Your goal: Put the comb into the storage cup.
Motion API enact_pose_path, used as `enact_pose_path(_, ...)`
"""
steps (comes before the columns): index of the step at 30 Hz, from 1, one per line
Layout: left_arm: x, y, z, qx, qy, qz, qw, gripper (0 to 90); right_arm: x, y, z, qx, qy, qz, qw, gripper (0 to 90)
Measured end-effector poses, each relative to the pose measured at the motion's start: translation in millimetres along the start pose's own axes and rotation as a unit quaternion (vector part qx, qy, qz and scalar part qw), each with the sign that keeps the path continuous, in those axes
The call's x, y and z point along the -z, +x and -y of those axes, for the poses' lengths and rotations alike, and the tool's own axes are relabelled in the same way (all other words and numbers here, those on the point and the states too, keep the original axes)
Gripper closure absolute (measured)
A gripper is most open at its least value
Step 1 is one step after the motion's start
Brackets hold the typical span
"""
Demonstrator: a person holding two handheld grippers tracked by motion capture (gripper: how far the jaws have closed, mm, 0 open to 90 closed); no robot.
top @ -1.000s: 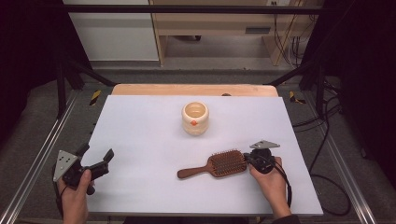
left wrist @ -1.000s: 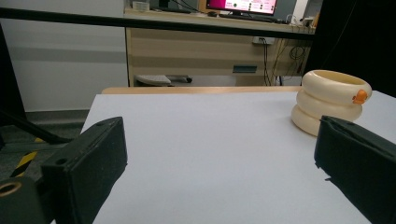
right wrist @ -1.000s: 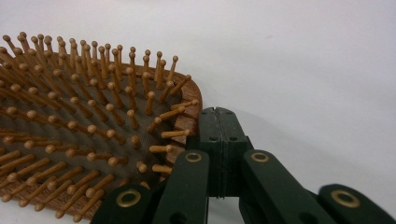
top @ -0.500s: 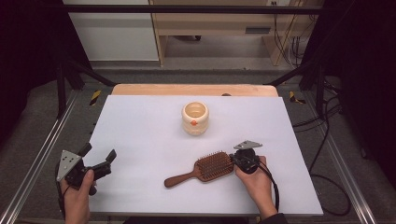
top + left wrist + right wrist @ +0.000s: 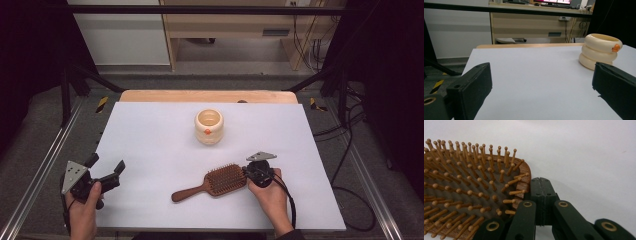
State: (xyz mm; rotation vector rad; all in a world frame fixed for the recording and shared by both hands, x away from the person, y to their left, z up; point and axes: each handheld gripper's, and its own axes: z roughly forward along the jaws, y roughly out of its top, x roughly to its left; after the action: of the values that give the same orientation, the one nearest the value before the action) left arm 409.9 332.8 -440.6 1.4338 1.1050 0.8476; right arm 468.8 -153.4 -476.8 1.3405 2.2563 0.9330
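Wooden, bristles up, the hairbrush [image 5: 216, 181] lies on the white table [image 5: 150, 130], nearer you than the cream ringed cup [image 5: 209, 126] and a little to its right, handle trailing away to the left. Your right gripper [image 5: 248, 172] has its jaws pressed flat together, nothing between them, their closed tip butted against the brush's head end [image 5: 524, 185]. That reads as a push, sliding the brush leftward across the table. Next, keep the tip square on the rim so it doesn't skid off or spin the brush. Your left gripper [image 5: 106, 169], well left of the brush, hangs wide open and empty.
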Motion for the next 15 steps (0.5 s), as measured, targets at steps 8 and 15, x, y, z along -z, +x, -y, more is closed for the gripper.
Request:
enact_pose_path(8, -0.3, 0.5, -0.6, -0.004, 0.0, 0.002, 1.0, 2.6, -5.3, 15.3, -5.0, 0.017, 0.001, -0.006, 0.9998, 90.0)
enact_pose_path(15, -3.9, -2.5, -0.7, -0.009, 0.004, 0.006, 0.9999, 2.7, -8.9, 32.0, -7.7, 0.03, 0.001, -0.006, 0.9995, 90.0)
